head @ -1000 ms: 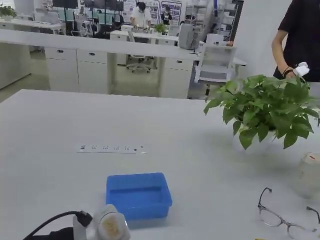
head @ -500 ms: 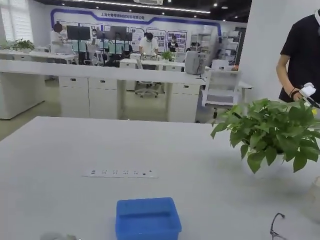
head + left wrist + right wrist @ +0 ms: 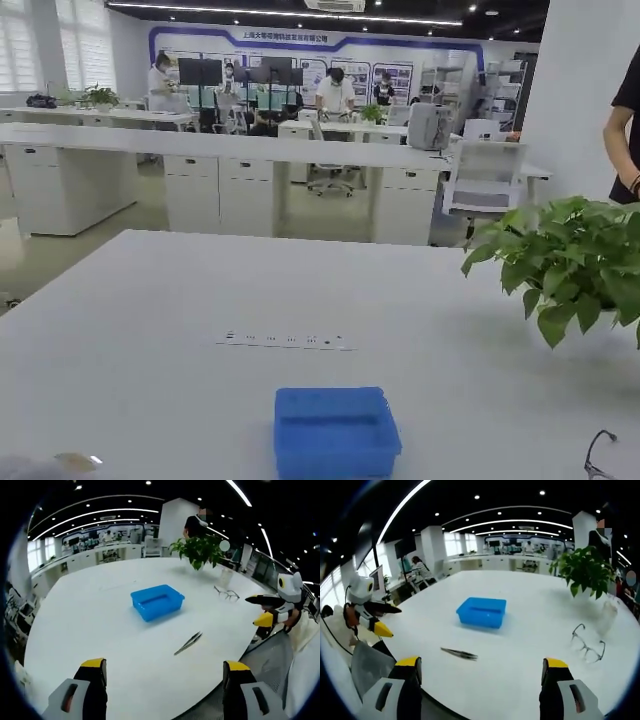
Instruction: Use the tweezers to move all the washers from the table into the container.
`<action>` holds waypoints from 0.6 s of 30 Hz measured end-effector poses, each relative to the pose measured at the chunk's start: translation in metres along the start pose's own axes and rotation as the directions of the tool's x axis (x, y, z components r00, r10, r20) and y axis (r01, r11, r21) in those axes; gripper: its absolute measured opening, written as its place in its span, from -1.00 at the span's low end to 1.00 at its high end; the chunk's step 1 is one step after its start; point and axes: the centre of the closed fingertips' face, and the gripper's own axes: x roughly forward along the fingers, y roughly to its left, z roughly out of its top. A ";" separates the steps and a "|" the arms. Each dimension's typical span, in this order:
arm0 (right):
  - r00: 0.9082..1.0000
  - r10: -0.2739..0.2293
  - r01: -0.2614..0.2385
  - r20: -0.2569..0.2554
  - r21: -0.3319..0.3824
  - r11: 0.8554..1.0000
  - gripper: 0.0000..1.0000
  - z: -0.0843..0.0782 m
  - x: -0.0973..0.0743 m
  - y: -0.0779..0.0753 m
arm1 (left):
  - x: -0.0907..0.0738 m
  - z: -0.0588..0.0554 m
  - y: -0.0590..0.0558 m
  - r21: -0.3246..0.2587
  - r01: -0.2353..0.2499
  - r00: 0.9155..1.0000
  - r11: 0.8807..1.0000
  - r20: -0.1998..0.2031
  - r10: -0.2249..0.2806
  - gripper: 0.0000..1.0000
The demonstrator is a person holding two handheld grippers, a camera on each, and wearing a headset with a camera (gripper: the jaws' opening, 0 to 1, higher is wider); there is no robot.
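Head view tilts up and pans left vs. 1 s ago: bin (image 3: pixel 335 432) drops lower in frame and more of the room shows. Camera move only; bin looks unmoved on table (image 3: pixel 150 330), so no task progress yet.

Left gripper view: left gripper (image 3: pixel 164 665) has jaws wide apart w/ nothing between them. The right gripper (image 3: pixel 252 610) hangs off to the side by the table edge.

Right gripper view: right gripper (image 3: pixel 481 662) is also spread wide and empty.

The tweezers (image 3: pixel 188 643) lie flat on the table, near the bin, between it and both grippers, untouched. The washers are too small to make out.

Judgement: tweezers pickup comes first, and the head camera isn't aimed at them.
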 end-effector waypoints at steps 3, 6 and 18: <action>1.000 -0.004 0.004 -0.008 -0.003 1.000 0.98 -0.002 0.000 -0.001 | -0.012 -0.003 0.004 -0.027 -0.032 0.999 0.999 0.026 0.033 0.97; 1.000 -0.008 0.008 -0.015 -0.003 1.000 0.98 -0.003 0.000 -0.003 | -0.021 -0.005 0.008 -0.057 -0.057 0.997 0.997 0.041 0.059 0.97; 1.000 -0.011 0.011 -0.025 -0.013 1.000 0.98 -0.003 -0.002 -0.006 | -0.034 -0.009 0.023 -0.089 -0.128 0.990 0.988 0.052 0.133 0.97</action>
